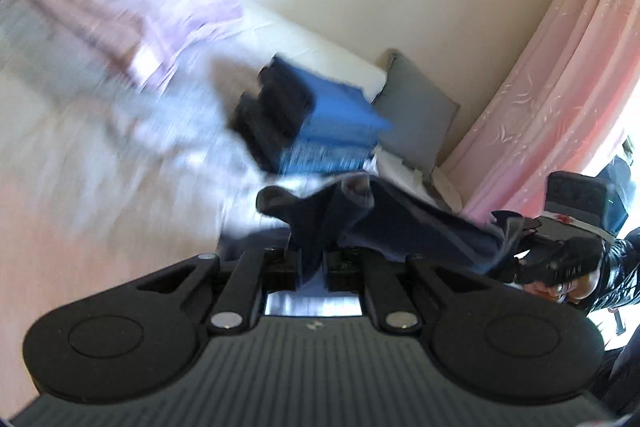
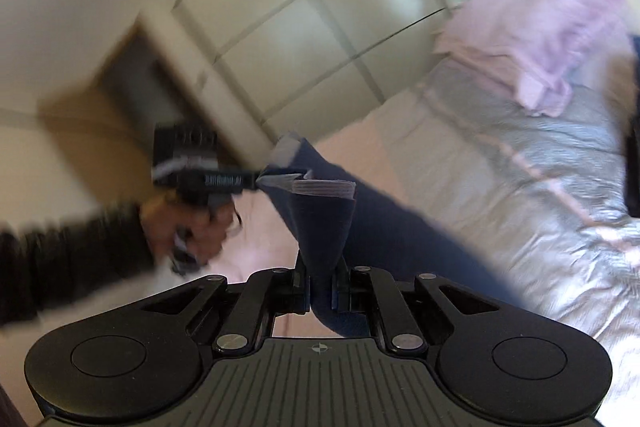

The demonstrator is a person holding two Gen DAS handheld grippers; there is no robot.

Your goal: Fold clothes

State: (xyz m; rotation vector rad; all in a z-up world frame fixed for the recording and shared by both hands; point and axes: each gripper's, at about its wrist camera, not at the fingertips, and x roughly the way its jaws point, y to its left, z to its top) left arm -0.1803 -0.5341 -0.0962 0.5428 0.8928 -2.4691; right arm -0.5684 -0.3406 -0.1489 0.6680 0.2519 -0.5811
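Observation:
A dark navy garment hangs stretched between both grippers above the bed. My left gripper is shut on one end of it. In the left wrist view the right gripper grips the other end at the right. In the right wrist view my right gripper is shut on the navy garment, whose grey-lined hem faces up, and the left gripper pinches its far corner. A folded blue and black stack lies on the bed.
The bed has a grey and pink cover. A lilac blanket lies bunched on it, also in the right wrist view. A grey cushion leans on the wall by pink curtains. A wardrobe stands behind. Both views are motion-blurred.

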